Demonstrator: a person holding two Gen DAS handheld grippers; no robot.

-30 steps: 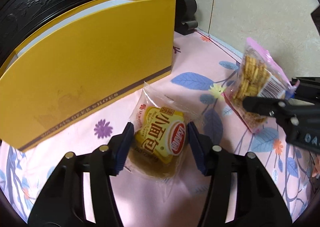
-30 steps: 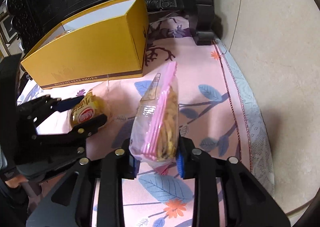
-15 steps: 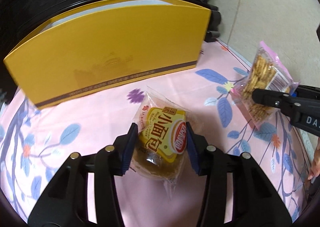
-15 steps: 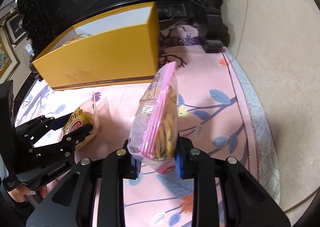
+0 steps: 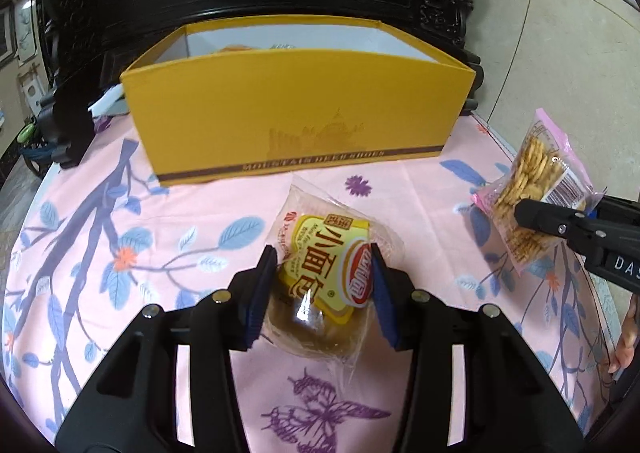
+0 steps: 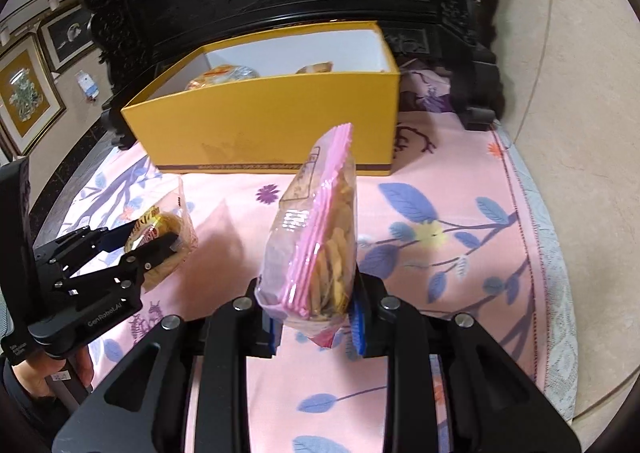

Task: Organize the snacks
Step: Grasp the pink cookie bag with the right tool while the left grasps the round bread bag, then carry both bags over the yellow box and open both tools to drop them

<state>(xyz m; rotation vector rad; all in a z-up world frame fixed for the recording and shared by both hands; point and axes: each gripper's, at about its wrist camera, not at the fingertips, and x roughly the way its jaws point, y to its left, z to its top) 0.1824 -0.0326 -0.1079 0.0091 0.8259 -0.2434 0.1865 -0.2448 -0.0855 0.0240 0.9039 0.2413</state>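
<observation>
Bread packet (image 5: 326, 277) sits clamped in my left gripper (image 5: 324, 293), clear of the pink cloth (image 5: 192, 197). Its long axis points ahead at the yellow box (image 5: 296, 113), open side up. My right gripper (image 6: 316, 327) pinches the cracker bag (image 6: 316, 249) upright. Both tilt downward; the right looks nearer.

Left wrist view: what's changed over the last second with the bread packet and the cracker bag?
Both grippers lifted their snacks off the cloth and drew back from the yellow box, whose inside now shows. The left gripper closed further on the bread packet, which now hangs clear of the cloth. Unchanged: the right gripper clamps the cracker bag; the box sits where it was.
</observation>
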